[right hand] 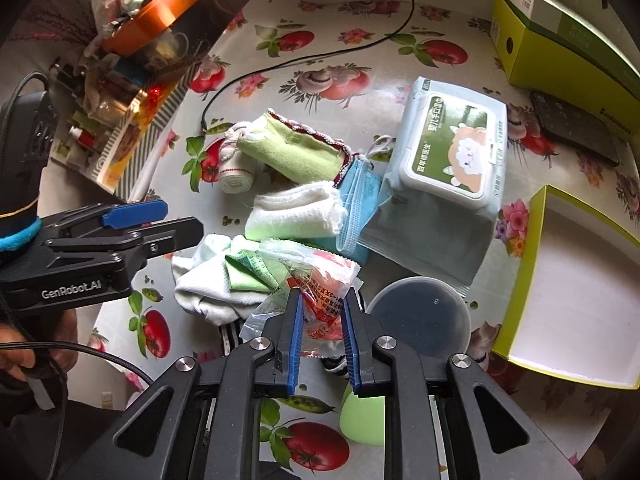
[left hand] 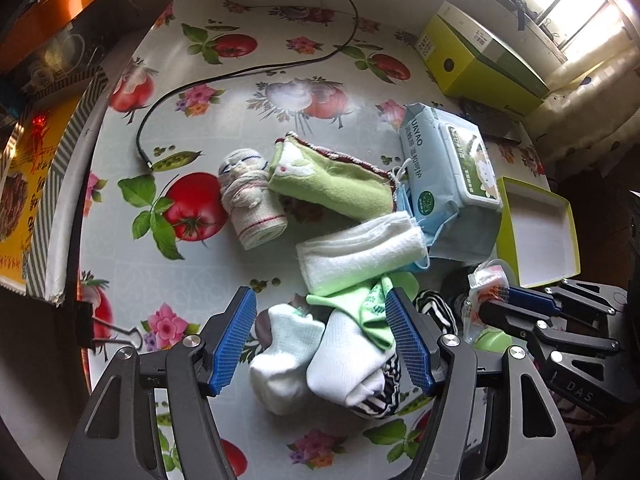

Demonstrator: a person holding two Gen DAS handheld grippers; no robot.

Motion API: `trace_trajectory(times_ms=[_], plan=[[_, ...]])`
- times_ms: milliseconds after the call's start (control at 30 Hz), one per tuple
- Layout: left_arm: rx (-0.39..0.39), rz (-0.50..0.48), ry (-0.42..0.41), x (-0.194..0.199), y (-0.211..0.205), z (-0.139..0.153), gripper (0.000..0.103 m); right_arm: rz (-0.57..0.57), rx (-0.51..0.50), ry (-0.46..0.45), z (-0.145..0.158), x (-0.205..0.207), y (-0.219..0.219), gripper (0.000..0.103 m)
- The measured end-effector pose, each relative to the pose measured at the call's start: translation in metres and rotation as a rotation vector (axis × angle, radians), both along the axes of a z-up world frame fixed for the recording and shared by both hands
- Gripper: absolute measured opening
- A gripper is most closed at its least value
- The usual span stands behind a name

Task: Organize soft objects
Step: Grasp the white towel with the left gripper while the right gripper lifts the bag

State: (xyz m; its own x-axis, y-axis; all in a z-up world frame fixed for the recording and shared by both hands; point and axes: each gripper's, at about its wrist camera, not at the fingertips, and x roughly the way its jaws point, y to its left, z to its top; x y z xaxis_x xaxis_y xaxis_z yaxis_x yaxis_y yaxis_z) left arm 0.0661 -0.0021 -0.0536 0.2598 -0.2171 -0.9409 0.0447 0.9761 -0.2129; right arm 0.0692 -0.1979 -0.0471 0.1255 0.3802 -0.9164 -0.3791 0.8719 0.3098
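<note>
Here, packet upright in right claw

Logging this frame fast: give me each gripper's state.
Left gripper: open, straddling the white socks, not clamped.
Right gripper: shut on the crinkly clear plastic packet with red print.

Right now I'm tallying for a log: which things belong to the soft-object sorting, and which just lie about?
Job:
socks
white towel
green cloth
bandage roll
face mask
plastic packet in right gripper

Lying about:
wipes pack
green box
cable
</note>
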Motion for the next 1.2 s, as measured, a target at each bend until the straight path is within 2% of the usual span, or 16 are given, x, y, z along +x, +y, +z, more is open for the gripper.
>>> trace_trajectory(times_ms=[200,433,600,733,767,800,833,900,1033,1200], plan=[[0.008,-0.097,-0.001,0.027,-0.023,-0.018,0.068,-0.036,0.002,-0.021,0.01,-0.001,-0.011,0.018],[0.016,-0.22,0.019,0.038,-0.039,-0.044,0.068,-0.053,-0.002,-0.035,0.018,0.0,-0.018,0.018],[0.034,-0.234,0.052,0.04,-0.043,-0.063,0.068,-0.051,-0.011,-0.037,0.018,0.002,-0.017,0.018],[0.058,-0.239,0.032,0.039,-0.048,-0.066,0.067,-0.052,-0.012,-0.037,0.019,0.002,-0.016,0.018],[0.064,-0.244,0.026,0.038,-0.049,-0.066,0.062,-0.052,-0.012,-0.037,0.019,0.002,-0.016,0.018],[0.056,-0.254,0.02,0.037,-0.051,-0.064,0.049,-0.052,-0.012,-0.038,0.019,0.002,-0.016,0.018],[0.051,-0.256,0.02,0.036,-0.053,-0.063,0.043,-0.053,-0.011,-0.04,0.02,0.002,-0.016,0.018],[0.074,-0.258,0.018,0.034,-0.056,-0.06,0.023,-0.053,-0.008,-0.043,0.021,0.002,-0.017,0.018],[0.076,-0.225,0.016,0.031,-0.054,-0.054,0.014,-0.055,-0.003,-0.058,0.026,0.002,-0.02,0.018],[0.087,-0.185,-0.04,0.022,-0.046,-0.024,0.01,-0.059,0.004,-0.084,0.036,-0.002,-0.025,0.018]])
